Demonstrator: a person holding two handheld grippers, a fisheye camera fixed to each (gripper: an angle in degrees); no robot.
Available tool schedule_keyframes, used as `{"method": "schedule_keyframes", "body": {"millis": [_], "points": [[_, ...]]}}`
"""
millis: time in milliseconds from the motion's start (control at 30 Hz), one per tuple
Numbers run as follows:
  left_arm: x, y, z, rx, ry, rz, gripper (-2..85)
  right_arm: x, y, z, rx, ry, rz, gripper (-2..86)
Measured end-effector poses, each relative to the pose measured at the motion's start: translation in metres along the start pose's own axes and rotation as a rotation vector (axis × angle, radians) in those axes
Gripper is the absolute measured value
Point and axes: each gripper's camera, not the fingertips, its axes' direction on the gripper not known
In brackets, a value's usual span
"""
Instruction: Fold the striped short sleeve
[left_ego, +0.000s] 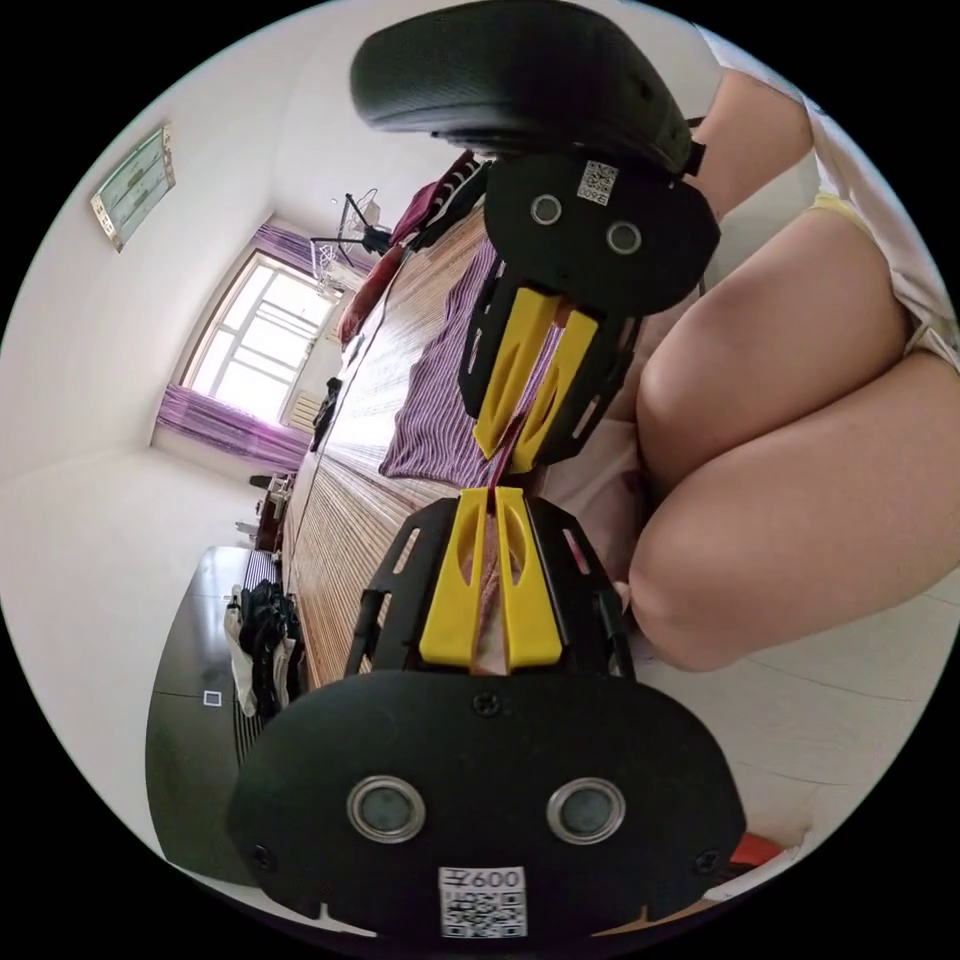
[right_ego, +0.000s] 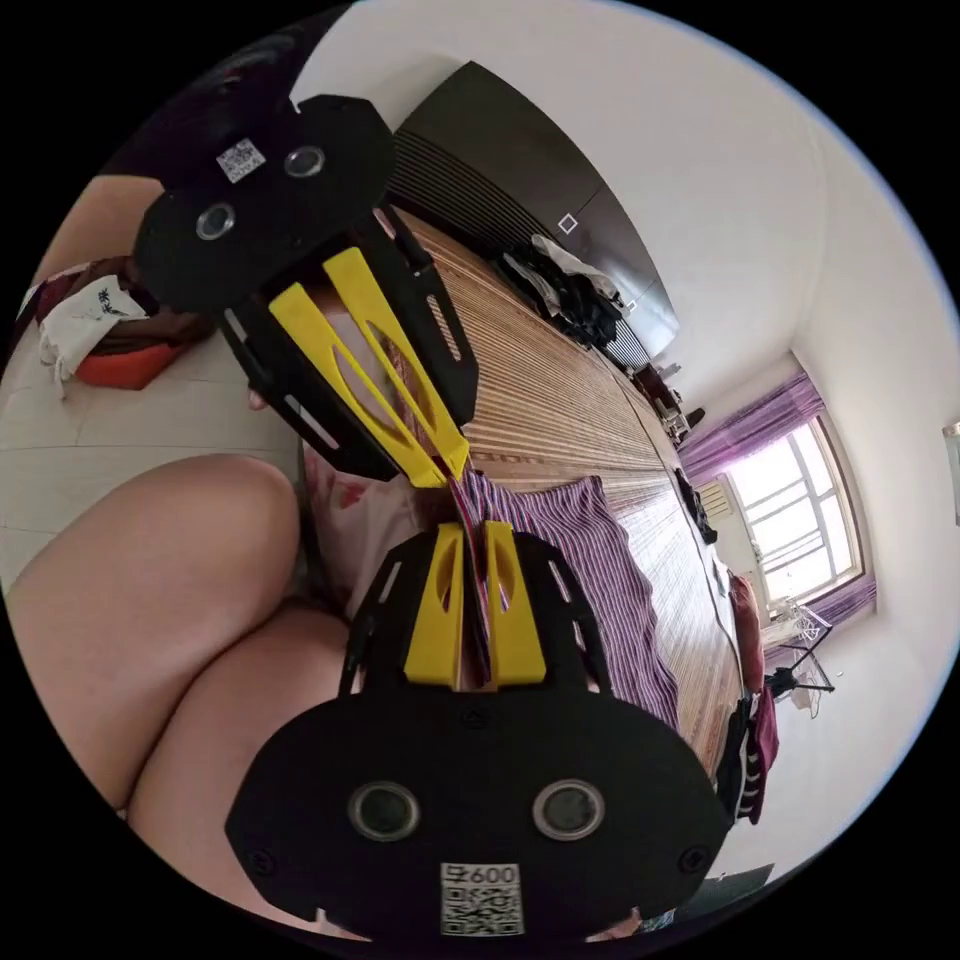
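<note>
Grippers meet tip to tip over the near edge of a bamboo-slat mat (left_ego: 340, 500) that covers the bed. The left gripper (left_ego: 490, 492), black-bodied with yellow jaws, has those jaws drawn nearly together on a pinch of purple-and-white striped cloth. The right gripper (right_ego: 473, 528), of the same build, is closed the same way on the same edge; in the left gripper view it comes in from above (left_ego: 515, 450). The striped short-sleeve shirt (right_ego: 600, 580) lies spread on the mat, running away from the two pinches toward the window (left_ego: 255, 345). A person's bare knees (left_ego: 760, 480) sit close beside the mat edge.

Both tongs seem to hold one gathered point, so the fold probably starts here. To do it well, I would keep both pinches firm and level, carry the edge across in one smooth sweep, and lay it down square to the stripes before letting go.
</note>
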Motion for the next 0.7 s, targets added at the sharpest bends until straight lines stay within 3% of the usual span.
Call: {"method": "schedule_keyframes", "body": {"millis": [300, 700], "points": [[0.003, 0.02, 0.045, -0.05, -0.145, 0.116, 10.8, -0.025, -0.027, 0.035, -0.007, 0.013, -0.016, -0.8], [-0.029, 0.046, 0.105, -0.045, -0.117, 0.327, 3.4, -0.013, -0.115, 0.066, 0.016, 0.013, -0.076, -0.8]]}}
